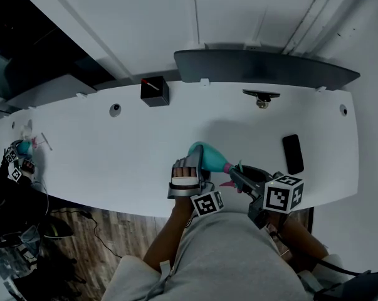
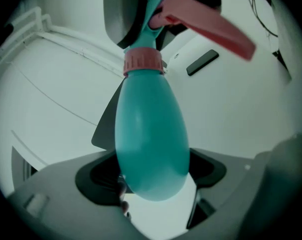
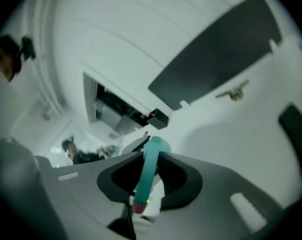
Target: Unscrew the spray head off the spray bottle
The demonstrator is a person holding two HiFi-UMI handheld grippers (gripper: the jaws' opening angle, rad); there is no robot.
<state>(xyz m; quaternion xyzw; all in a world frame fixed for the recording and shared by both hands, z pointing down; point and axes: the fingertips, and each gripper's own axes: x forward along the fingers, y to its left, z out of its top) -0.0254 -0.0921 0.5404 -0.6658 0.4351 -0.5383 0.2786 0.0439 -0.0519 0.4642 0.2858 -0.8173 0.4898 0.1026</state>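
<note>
Head view puts the teal spray bottle (image 1: 210, 153) at the near edge of the white table (image 1: 113, 162). It lies nearly level, rounded body to the left and spray head (image 1: 230, 168) to the right. The left gripper (image 1: 197, 163) is clamped wide around the body. The right gripper (image 1: 237, 175) is closed on the spray head, past the pink collar (image 2: 143, 61) that joins the two. Any unscrewing twist should therefore run about this left-right axis, likely from the right hand.

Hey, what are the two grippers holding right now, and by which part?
The left gripper grips the spray bottle by its wide teal body. The right gripper pinches the spray head along its teal top.
</note>
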